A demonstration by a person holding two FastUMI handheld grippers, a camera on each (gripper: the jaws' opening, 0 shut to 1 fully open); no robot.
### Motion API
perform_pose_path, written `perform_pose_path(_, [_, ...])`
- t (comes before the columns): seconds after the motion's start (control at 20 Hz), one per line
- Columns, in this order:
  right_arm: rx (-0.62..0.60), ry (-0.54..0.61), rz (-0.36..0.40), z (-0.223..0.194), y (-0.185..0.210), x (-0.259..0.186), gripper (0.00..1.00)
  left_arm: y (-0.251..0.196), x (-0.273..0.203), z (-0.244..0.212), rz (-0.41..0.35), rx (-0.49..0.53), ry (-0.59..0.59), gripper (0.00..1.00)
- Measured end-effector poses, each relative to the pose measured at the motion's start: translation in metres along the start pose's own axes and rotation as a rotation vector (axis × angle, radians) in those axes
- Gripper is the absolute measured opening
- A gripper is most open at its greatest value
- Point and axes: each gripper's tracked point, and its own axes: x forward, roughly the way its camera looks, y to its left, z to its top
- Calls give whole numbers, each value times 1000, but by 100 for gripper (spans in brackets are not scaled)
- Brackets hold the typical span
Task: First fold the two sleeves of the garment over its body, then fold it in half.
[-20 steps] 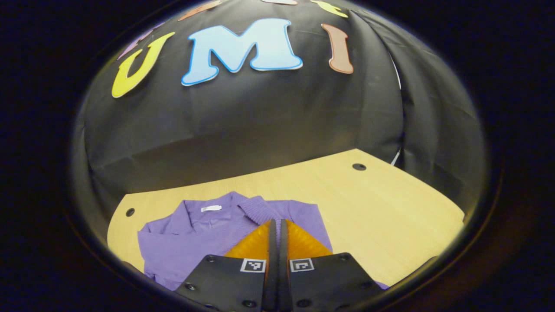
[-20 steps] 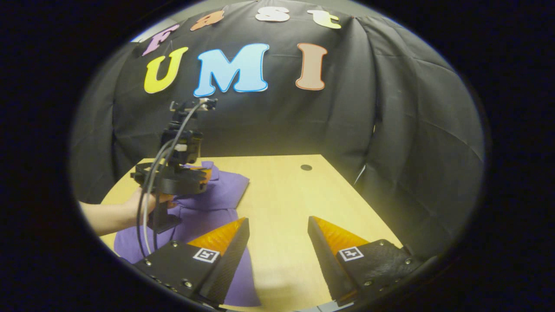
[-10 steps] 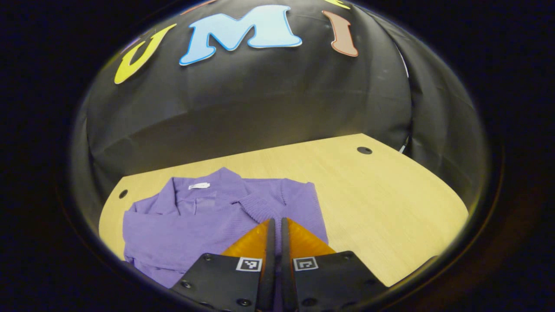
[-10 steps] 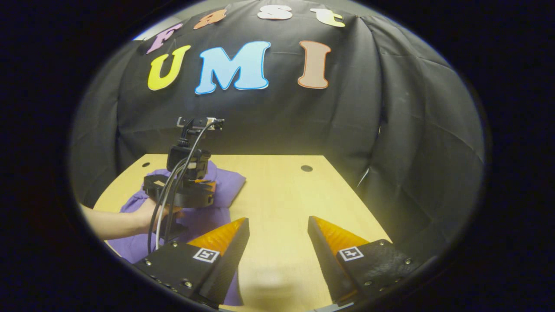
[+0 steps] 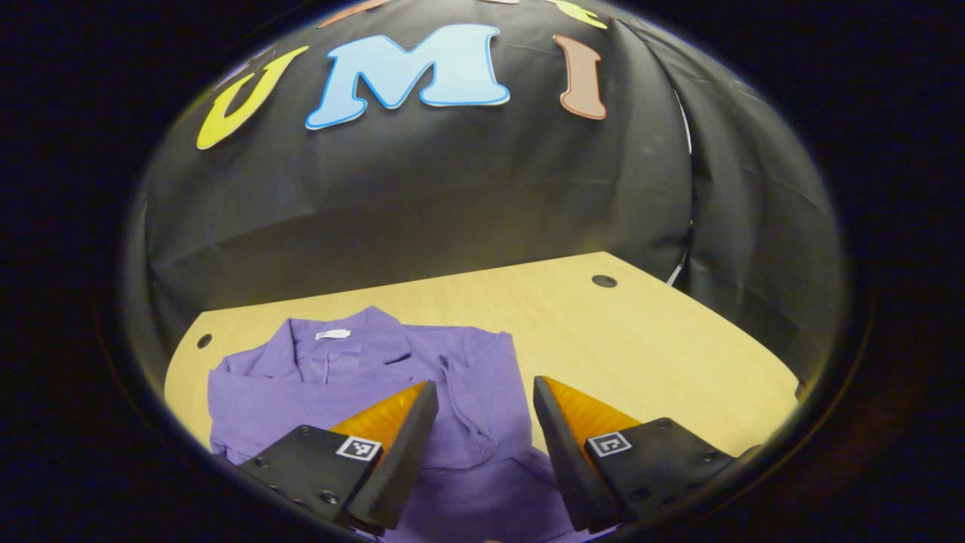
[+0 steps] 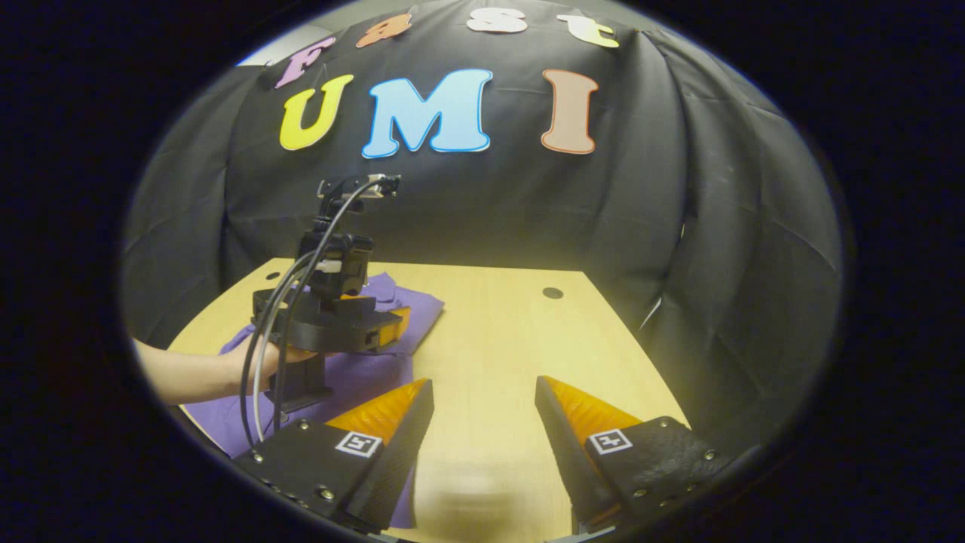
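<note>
Wooden table [image 5: 648,347] bears purple garment [image 5: 339,377]; both tongs [image 5: 482,392] [image 6: 481,396] gape wide, empty.

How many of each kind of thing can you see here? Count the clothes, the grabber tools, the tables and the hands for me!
Purple shirt: 1
Grabber tools: 2, the left gripper and the right gripper, both with jaws apart
Wooden table: 1
Hand holding a tool: 1
Total: 5
</note>
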Motion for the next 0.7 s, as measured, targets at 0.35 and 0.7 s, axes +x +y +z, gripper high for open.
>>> perform_pose_path(0.35, [28,-17,-24,-2,30,-1,84,53,-79,1,13,-56,-23,94])
perform_pose_path(0.7, [71,69,-42,-56,77,-9,97,132,-184,-44,46,-51,-32,95])
